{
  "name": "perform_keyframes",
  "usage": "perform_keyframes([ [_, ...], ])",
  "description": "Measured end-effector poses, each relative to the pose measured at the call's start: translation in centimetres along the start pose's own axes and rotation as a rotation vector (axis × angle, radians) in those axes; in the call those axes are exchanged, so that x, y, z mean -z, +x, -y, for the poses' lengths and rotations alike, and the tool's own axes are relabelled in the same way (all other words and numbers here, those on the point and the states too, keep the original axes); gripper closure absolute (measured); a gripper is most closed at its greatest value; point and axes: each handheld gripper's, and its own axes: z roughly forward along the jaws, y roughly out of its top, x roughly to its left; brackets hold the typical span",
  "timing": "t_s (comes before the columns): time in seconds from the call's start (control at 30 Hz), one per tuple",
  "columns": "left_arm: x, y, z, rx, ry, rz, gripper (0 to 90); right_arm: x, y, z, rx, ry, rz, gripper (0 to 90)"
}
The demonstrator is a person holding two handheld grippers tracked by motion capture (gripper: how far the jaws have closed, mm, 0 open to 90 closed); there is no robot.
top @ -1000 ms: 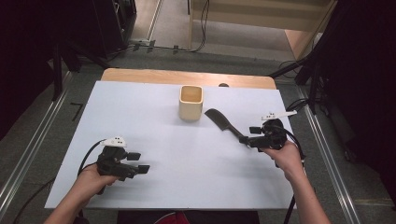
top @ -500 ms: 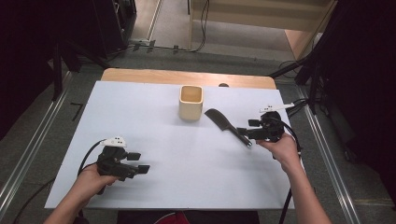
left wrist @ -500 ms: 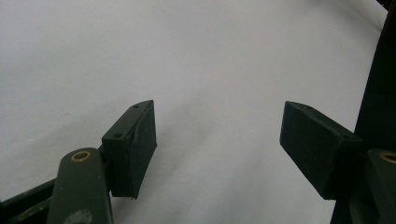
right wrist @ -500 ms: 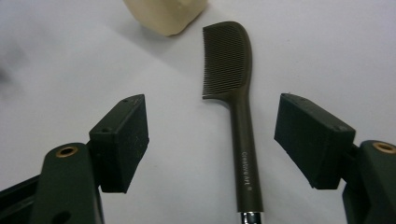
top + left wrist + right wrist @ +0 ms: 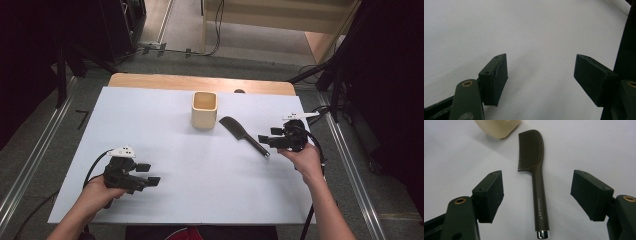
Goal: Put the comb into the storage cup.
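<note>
Right gripper view gives me the clearest read: my right gripper (image 5: 537, 192) has its 2 jaws spread wide, straddling the handle of the dark comb (image 5: 536, 180) without touching it, lined up as if for a pinch on the handle. The comb lies flat on the white table (image 5: 165, 120), teeth end near the beige cup (image 5: 204, 110). My left gripper (image 5: 147, 175) rests low at the near-left, jaws apart over bare surface, parked clear, I judge.
</note>
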Motion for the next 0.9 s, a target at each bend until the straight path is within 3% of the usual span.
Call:
perform_keyframes([
  [0.07,0.0,0.0,0.0,0.000,0.002,0.001,28.2,-0.2,-0.1,0.2,-0.016,-0.002,-0.014,24.4],
  [0.23,0.0,0.0,0.0,0.001,-0.004,0.003,28.2,-0.6,-0.1,0.5,0.002,-0.006,-0.020,24.4],
  [0.37,0.0,0.0,0.0,0.002,-0.004,0.003,28.2,-0.8,-0.2,0.8,0.006,0.006,0.005,24.7],
  [0.47,0.0,0.0,0.0,0.002,-0.004,0.002,28.2,-1.1,-0.3,1.1,-0.012,-0.009,-0.012,25.6],
  [0.9,-0.2,0.0,-0.2,-0.005,0.000,0.006,28.2,-2.1,-0.6,2.2,0.014,0.025,-0.004,25.6],
])
